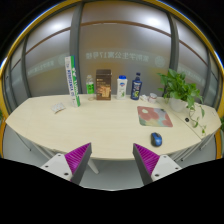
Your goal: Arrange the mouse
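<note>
View from a camera riding on a hand-held claw point(112, 165), looking fwd over a pale, rounded table point(90, 125) in a room w/ frosted glass walls point(110, 45). The claw's two fingers showed at the bottom, each w/ a magenta pad point(77, 157) on its inner face. They stood wide apart, released, w/ nothing between them and nothing touching them; only the table's near edge and floor lay in the gap. The claw hung short of the table, not over it.

The mouse point(156, 139), dark blue, lay on the bare tabletop beyond the right finger, near the table's front edge, well apart from the claw. Just behind it, a bit farther back, lay a reddish mat point(154, 116), flat on the table; mouse was off the mat, close to its front edge.

Along the far side of the table stood a row of things: a tall green-and-white tube point(72, 82) at left, a small green bottle point(89, 87), a brown box point(103, 84), a white bottle w/ blue cap point(122, 86) and a dark bottle point(136, 86). A small white item lay by the tube; couldn't tell what it was. To the right stood a leafy green plant point(180, 86) in a pot, w/ another bit of greenery point(196, 117) nearer the table's right end.
</note>
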The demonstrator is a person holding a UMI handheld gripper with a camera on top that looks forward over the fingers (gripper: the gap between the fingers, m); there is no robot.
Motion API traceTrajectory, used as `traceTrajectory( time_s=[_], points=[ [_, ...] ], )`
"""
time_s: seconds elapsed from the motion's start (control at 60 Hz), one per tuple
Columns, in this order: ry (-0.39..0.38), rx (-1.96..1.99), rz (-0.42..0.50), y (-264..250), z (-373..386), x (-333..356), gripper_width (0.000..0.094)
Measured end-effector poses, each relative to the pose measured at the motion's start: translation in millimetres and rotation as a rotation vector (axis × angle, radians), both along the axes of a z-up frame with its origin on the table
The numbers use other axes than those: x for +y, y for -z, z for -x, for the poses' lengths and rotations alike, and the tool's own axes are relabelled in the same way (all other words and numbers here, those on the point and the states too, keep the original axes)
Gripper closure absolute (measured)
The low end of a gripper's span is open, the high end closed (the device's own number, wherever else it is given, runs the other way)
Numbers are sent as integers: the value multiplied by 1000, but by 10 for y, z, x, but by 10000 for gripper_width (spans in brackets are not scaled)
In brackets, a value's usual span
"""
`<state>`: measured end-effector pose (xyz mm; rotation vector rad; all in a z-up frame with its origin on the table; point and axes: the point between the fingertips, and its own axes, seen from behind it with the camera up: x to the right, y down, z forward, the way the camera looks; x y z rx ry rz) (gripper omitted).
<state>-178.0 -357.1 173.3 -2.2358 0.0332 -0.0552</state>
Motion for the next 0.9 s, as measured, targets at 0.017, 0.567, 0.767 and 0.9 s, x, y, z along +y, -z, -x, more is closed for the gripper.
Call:
traceTrajectory(
  time_s=[0.017, 0.567, 0.767, 0.9],
  points=[
    [4, 0, 4, 12, -14, -13, 82],
    [139, -68, 73, 1311, -2238, 571, 85],
    [98, -15, 90, 1782, -2515, 1243, 183],
    [79, 27, 97, 1864, -2543, 1378, 438]
  ],
)
